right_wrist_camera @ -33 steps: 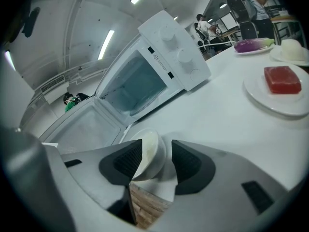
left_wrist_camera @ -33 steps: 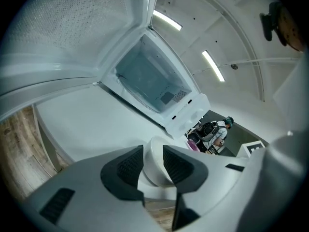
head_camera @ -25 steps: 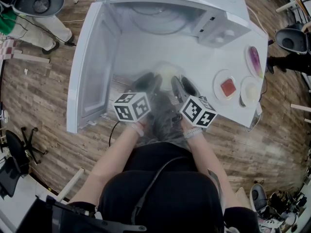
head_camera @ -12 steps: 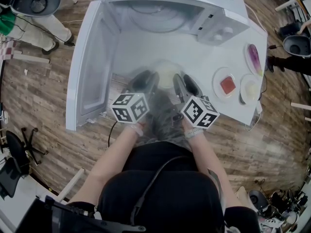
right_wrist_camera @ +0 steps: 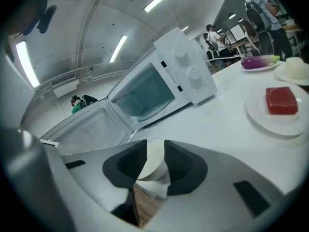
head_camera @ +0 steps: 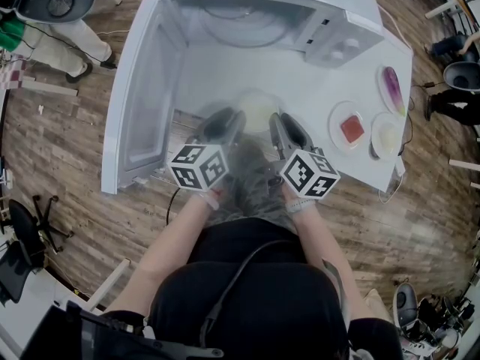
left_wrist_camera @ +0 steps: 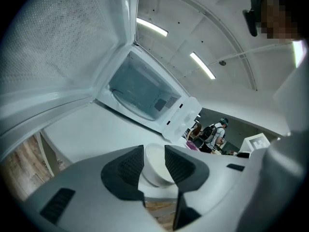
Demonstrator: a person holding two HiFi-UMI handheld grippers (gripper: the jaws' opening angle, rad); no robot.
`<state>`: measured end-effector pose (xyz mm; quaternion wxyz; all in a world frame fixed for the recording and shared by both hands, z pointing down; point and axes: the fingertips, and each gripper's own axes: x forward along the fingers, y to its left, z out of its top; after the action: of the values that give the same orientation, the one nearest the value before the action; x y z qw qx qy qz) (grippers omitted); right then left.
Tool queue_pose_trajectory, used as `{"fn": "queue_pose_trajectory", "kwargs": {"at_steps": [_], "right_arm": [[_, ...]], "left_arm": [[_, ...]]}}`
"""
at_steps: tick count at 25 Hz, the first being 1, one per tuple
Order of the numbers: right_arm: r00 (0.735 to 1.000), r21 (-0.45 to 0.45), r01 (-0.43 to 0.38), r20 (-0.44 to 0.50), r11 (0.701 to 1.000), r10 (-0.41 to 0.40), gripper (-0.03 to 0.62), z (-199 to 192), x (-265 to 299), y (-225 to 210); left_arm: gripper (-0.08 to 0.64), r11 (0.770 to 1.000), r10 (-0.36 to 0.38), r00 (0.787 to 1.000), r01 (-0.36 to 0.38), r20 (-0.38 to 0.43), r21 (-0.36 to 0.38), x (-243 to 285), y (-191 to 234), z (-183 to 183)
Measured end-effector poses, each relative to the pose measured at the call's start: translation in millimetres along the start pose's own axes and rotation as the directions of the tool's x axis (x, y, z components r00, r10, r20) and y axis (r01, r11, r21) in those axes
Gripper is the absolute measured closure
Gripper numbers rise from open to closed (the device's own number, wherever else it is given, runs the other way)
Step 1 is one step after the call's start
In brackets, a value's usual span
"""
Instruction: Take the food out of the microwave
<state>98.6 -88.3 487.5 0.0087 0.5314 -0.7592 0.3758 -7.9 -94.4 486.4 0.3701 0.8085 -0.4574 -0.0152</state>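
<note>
White, stiff and probably slick, the plate [head_camera: 257,111] sat on the table [head_camera: 315,88], 6 o'clock from the open microwave [head_camera: 247,13]. My left tongs [head_camera: 231,120] pinched its 8 o'clock rim. My right tongs [head_camera: 277,123], jaws just closing, clamped the rim at 4 o'clock. I judged it light but breakable.

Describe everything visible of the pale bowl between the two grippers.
The bowl is round, cream-white and smooth, like ceramic or plastic; its contents don't show. It is outside the open microwave, at the near edge of the white table. The left gripper clamps one side of its rim; the right gripper, whose jaws have just been closing, pinches the opposite side.
</note>
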Motion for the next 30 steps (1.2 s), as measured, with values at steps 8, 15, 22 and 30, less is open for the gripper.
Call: {"fn": "queue_pose_trajectory", "kwargs": {"at_steps": [8, 15, 22, 30], "right_arm": [[1.0, -0.024, -0.017, 0.002, 1.0, 0.017, 0.537, 0.5, -4.4, 4.6], [1.0, -0.01, -0.025, -0.005, 1.0, 0.025, 0.563, -3.6, -6.8, 6.0], [0.999, -0.024, -0.053, -0.009, 0.998, 0.052, 0.572, -6.3, -10.0, 12.7], [0.996, -0.096, -0.086, -0.005, 0.992, 0.086, 0.574, -10.4, -16.6, 25.8]], "left_arm": [[0.467, 1.0, -0.018, 1.0, 0.018, 0.013, 0.011, -5.3, -5.3, -0.5], [0.542, 0.999, -0.038, 0.999, 0.038, 0.022, 0.02, -8.7, -9.3, 0.1], [0.551, 0.998, -0.052, 0.998, 0.051, 0.024, 0.048, -13.2, -14.3, 0.1], [0.551, 0.996, -0.07, 0.997, 0.068, 0.028, 0.052, -21.6, -19.3, -4.0]]}}
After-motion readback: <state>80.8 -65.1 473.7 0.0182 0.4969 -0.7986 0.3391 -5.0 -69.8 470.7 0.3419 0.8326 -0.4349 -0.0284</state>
